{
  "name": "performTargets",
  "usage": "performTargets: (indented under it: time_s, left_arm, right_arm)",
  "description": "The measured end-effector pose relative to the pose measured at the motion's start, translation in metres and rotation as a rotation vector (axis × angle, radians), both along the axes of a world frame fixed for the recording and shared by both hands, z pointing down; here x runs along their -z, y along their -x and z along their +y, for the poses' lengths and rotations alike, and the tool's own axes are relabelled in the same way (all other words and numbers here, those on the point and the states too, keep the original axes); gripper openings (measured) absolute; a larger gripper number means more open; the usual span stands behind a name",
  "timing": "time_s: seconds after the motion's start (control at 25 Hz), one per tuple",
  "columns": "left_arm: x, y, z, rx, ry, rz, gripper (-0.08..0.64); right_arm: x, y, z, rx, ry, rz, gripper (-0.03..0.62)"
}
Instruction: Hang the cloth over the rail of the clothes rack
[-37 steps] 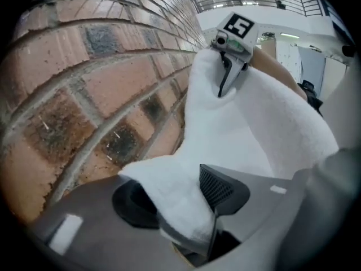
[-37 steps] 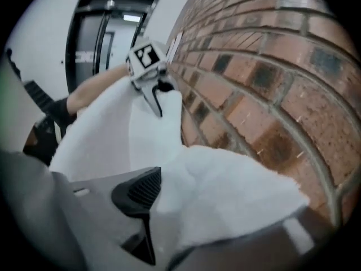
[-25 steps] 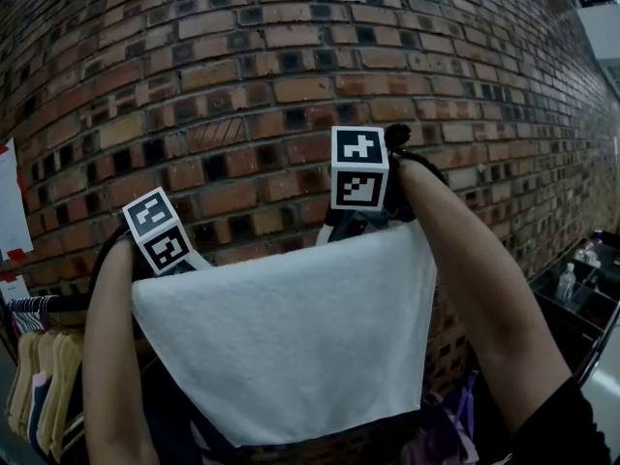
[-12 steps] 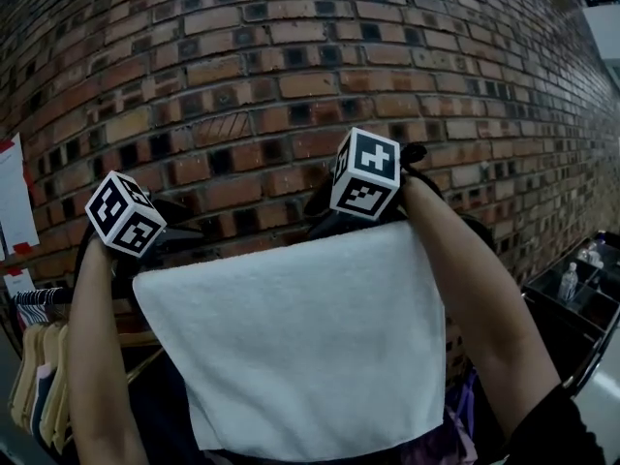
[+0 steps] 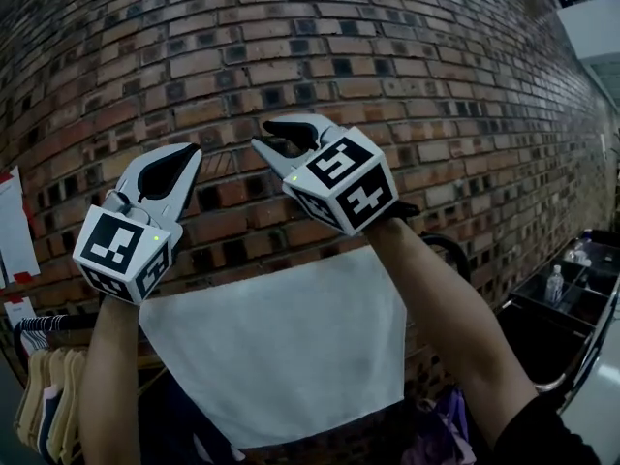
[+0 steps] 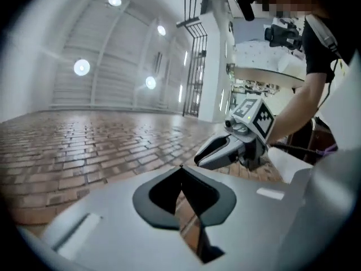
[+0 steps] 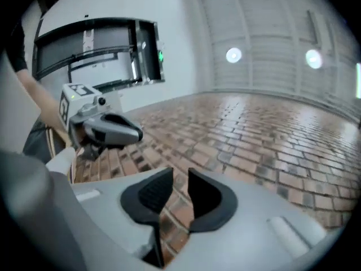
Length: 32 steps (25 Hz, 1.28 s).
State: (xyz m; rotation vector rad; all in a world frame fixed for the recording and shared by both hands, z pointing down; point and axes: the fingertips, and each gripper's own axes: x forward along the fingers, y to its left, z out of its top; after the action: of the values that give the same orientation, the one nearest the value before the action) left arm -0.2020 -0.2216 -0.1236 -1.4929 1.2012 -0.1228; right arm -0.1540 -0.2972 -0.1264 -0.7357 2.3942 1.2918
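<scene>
The white cloth [image 5: 276,356] hangs flat in front of the brick wall, its top edge folded over the rack's rail, which the cloth hides. Both grippers are raised above it and point up at the wall, clear of the cloth. My left gripper [image 5: 180,160] [image 6: 180,168] is shut with nothing in it. To its right, my right gripper [image 5: 278,135] [image 7: 179,176] has its jaws closing, a narrow gap still between them and nothing inside. Each gripper view shows the other gripper over bricks: the right gripper [image 6: 225,149] and the left gripper [image 7: 113,130].
The brick wall [image 5: 407,85] stands close behind. A rail end [image 5: 58,303] at lower left carries several hangers with clothes [image 5: 39,386]. White paper [image 5: 10,211] is stuck on the wall at left. A dark cart [image 5: 557,318] with a bottle [image 5: 554,284] stands at right.
Both grippers have let go of the cloth's top edge and risen above it, tilting toward the wall. The left jaws have closed and the right jaws have narrowed. The cloth stays hanging.
</scene>
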Motion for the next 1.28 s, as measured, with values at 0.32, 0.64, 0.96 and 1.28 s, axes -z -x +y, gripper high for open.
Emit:
performTargets:
  time_s: [0.32, 0.64, 0.96, 1.28]
  left_arm:
    - [-0.036, -0.079, 0.091, -0.262, -0.184, 0.257, 0.008]
    - [-0.2, -0.076, 0.067, -0.296, 0.09, 0.517, 0.008]
    - [-0.365, -0.078, 0.05, -0.12, 0.313, 0.605, 0.008]
    - [-0.461, -0.062, 0.036, 0.032, 0.539, 0.693, 0.008]
  right_arm:
    - [-0.037, -0.051, 0.15, 0.222, -0.157, -0.315, 0.005]
    - [-0.212, -0.059, 0.135, 0.181, 0.174, -0.361, 0.005]
    - [-0.393, -0.044, 0.104, 0.087, 0.577, -0.224, 0.005]
    - [-0.462, -0.046, 0.097, 0.04, 0.736, -0.169, 0.005]
